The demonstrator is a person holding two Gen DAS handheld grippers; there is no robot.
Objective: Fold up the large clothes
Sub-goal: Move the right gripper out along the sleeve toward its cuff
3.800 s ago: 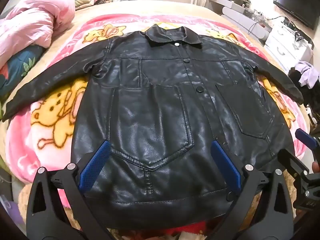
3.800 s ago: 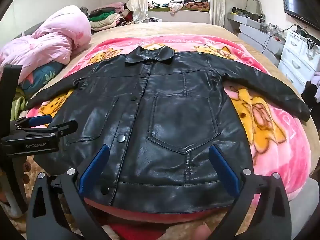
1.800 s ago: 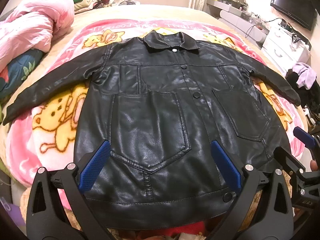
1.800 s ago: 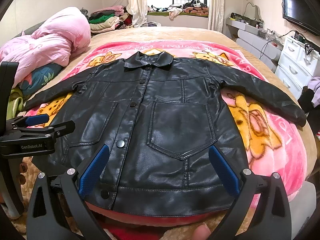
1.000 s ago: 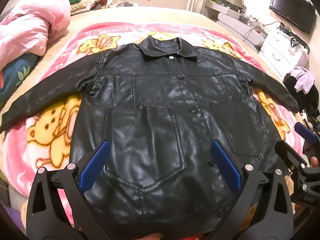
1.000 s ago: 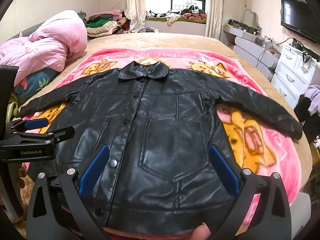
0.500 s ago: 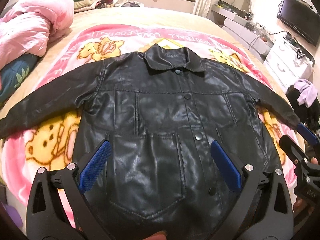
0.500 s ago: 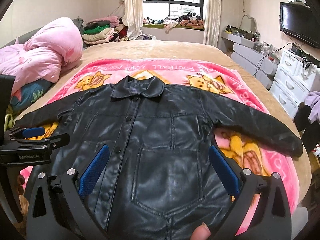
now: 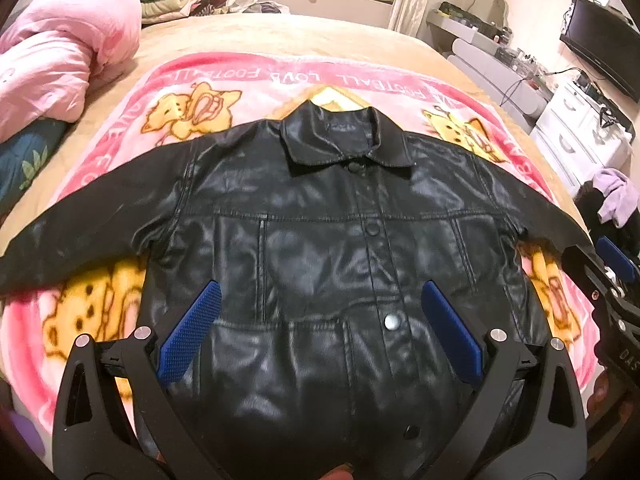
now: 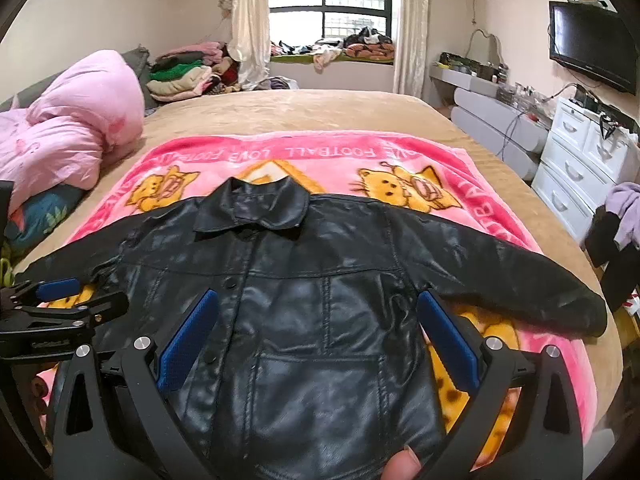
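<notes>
A black leather jacket point(image 9: 320, 248) lies flat, front up and buttoned, on a pink cartoon blanket point(image 9: 248, 80). Its collar point(image 9: 344, 140) points away and both sleeves are spread out to the sides. My left gripper point(image 9: 318, 320) is open, its blue pads wide apart above the jacket's lower front, holding nothing. My right gripper point(image 10: 316, 328) is open too, above the jacket point(image 10: 320, 300) by its chest pocket. Each gripper shows at the edge of the other's view. The jacket's hem is hidden below the frames.
The blanket lies on a tan bed point(image 10: 304, 112). A pink duvet point(image 10: 68, 136) is piled at the left, folded clothes point(image 10: 184, 72) at the far left. White drawers point(image 10: 584, 168) and a wall TV point(image 10: 592, 44) stand on the right.
Both grippers have moved forward over the jacket, from its hem toward the chest and collar. The view has tilted up. Both stay open and the jacket has not moved.
</notes>
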